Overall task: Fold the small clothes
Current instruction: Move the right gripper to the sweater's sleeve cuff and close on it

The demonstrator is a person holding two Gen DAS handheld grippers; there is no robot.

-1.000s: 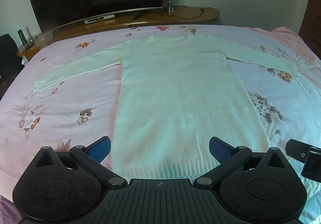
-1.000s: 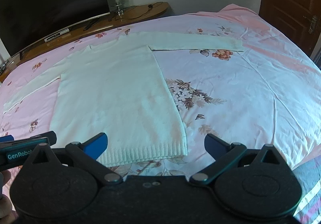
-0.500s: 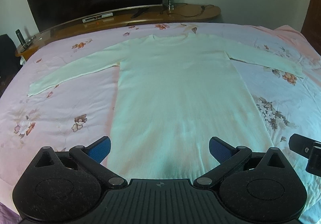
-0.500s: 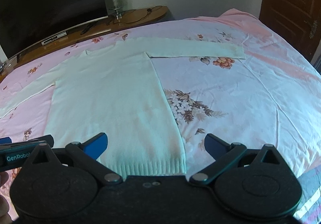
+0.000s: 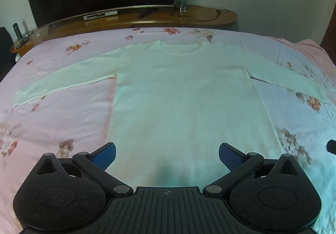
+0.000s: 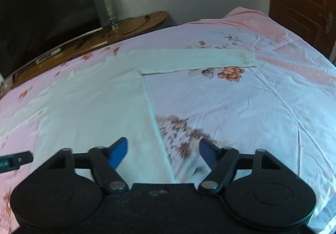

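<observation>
Lying flat on pink floral bedsheet (image 5: 63,120), sleeves spread: pale cream knitted sweater (image 5: 184,103), left gripper (image 5: 167,155) above its lower body, jaws wide apart, empty. Straddling sweater's side edge in right wrist view: right gripper (image 6: 163,153), jaws apart, empty.

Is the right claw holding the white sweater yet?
Cannot tell. In the right wrist view, the right gripper is open over the sweater side edge, but blur hides whether its pads touch the fabric.

We see our matte black left gripper (image 5: 167,155) and right gripper (image 6: 163,151), each with blue ribbed fingertip pads (image 5: 104,154) and silver pivot screws.
</observation>
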